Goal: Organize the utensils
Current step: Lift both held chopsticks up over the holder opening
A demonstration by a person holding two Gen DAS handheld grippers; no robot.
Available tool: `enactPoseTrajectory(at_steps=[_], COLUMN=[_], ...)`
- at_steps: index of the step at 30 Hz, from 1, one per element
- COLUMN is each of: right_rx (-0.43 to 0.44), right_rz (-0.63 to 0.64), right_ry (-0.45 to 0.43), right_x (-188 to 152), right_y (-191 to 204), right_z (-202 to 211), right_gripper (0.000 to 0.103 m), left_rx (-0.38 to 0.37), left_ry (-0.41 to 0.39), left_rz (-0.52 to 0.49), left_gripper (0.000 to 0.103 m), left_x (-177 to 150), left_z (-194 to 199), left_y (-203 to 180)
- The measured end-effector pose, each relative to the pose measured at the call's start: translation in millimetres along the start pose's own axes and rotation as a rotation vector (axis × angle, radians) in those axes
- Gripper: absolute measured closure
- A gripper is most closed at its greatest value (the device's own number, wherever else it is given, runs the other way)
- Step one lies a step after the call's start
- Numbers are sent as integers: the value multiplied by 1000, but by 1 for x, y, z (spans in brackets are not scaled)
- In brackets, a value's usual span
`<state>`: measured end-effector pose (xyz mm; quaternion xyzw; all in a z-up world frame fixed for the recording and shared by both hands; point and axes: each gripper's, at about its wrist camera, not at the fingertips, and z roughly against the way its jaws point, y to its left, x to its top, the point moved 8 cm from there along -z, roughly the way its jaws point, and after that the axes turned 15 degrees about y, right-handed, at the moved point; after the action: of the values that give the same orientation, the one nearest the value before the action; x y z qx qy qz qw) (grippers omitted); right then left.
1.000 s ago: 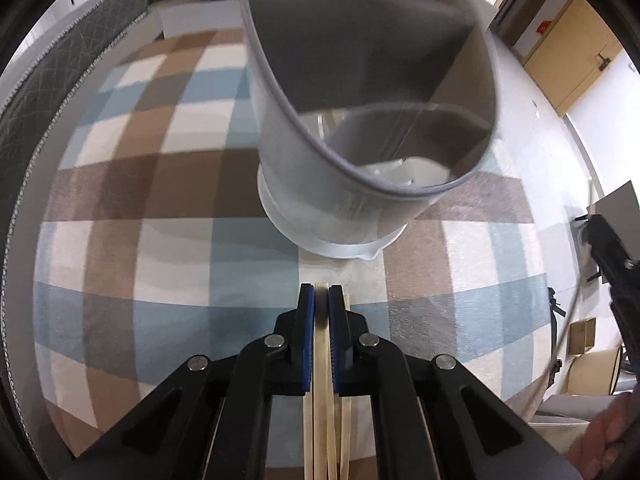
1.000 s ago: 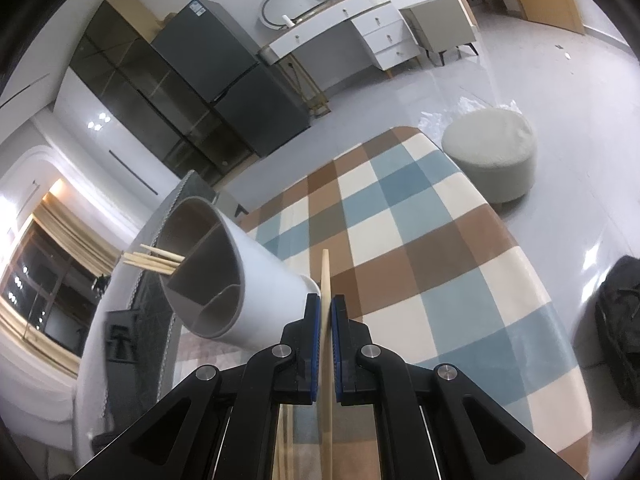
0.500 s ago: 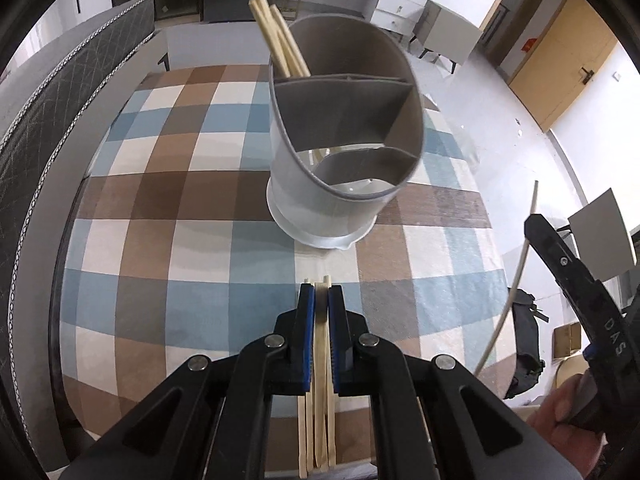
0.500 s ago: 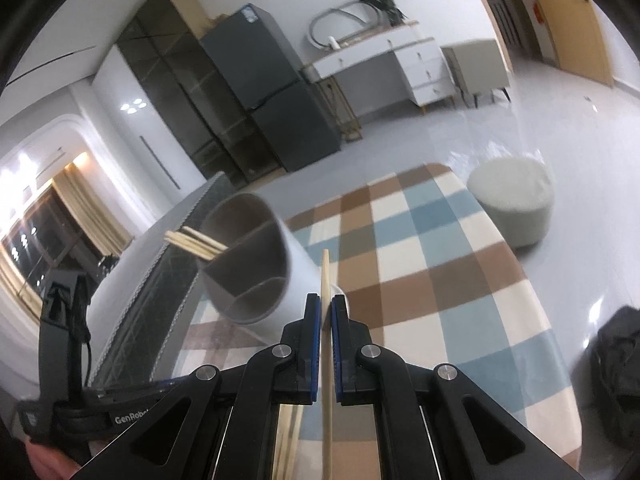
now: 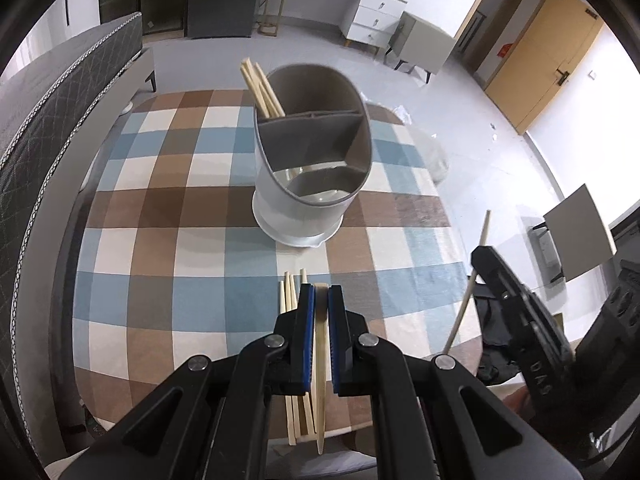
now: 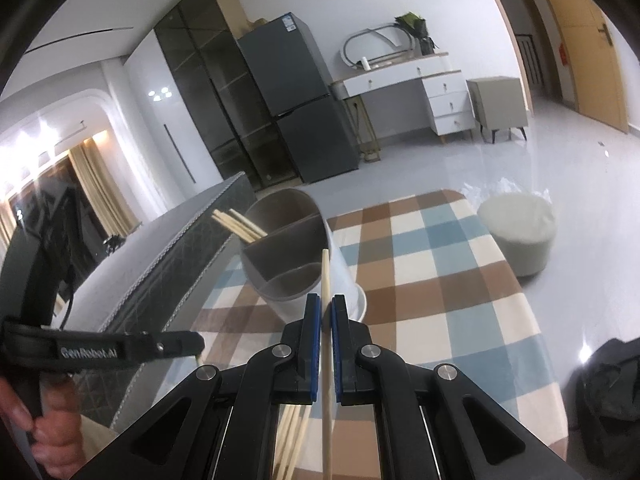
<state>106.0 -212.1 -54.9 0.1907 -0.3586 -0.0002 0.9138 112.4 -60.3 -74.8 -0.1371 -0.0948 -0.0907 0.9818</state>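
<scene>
Checked tablecloth bears a holder with some chopsticks stowed; several loose chopsticks remain. Right gripper clamps 1 chopstick; left gripper is closed, seemingly empty.

Two wrist views, both facing holder

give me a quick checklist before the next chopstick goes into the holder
1. Right gripper shut on its single chopstick: ok.
2. Left gripper shut on a chopstick: ok, a pale stick sits between its pads.
3. Utensil holder upright on the checked tablecloth: ok.
4. Free compartments in the holder: ok, the middle and near sections look empty; chopsticks already stored occupy the far one.
5. Right chopstick tip lined up over an opening: not ok, it is off to the side of the holder.
6. Loose chopsticks left on the table: not ok, several remain.
</scene>
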Motion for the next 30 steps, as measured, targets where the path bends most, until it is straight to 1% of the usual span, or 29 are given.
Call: enactPoseTrajectory(at_steps=[8,15,18,25,30], right_rx=[-11,3,4,33,53], right_rz=[59,114,167,255,321], right_ry=[-20,-48,-68,-134,-182], right_x=[-1,16,31,77,112], right_y=[15,32,43,67,86], right_z=[16,26,30,36,34], right_gripper=[98,98,98,98,98], left_rx=[-54,-93,-94,-116,-144], left_ry=[-44,-145,-215,-348,-384], left_rz=[18,68,79,100,105], left_gripper=[101,101,101,101,101], left_x=[3,18,30,60,82], left_z=[26,59,78,112,123], left_y=[1,9,11,16,24])
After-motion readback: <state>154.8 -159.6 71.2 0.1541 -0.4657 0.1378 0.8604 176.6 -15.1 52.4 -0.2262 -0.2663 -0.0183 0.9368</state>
